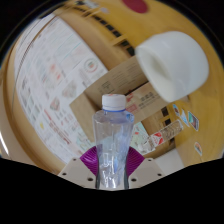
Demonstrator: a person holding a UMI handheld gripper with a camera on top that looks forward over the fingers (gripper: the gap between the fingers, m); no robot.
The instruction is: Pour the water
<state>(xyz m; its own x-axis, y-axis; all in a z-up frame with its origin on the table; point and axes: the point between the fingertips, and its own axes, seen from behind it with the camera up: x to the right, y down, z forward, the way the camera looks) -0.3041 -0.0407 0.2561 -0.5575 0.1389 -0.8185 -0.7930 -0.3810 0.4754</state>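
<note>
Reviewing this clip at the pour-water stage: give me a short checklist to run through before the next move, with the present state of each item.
1. Water bottle held in the claw: ok, it sits upright between both fingers, pink pads against its sides.
2. Cap removed for pouring: not ok, the white cap is on.
3. White cup in view: ok, beyond the bottle, up and to its side.
4. Cup opening facing the bottle: cannot tell.
5. Water in the bottle: cannot tell; it is clear.
6. Cardboard box behind the bottle, clear of the pour path: cannot tell.
</note>
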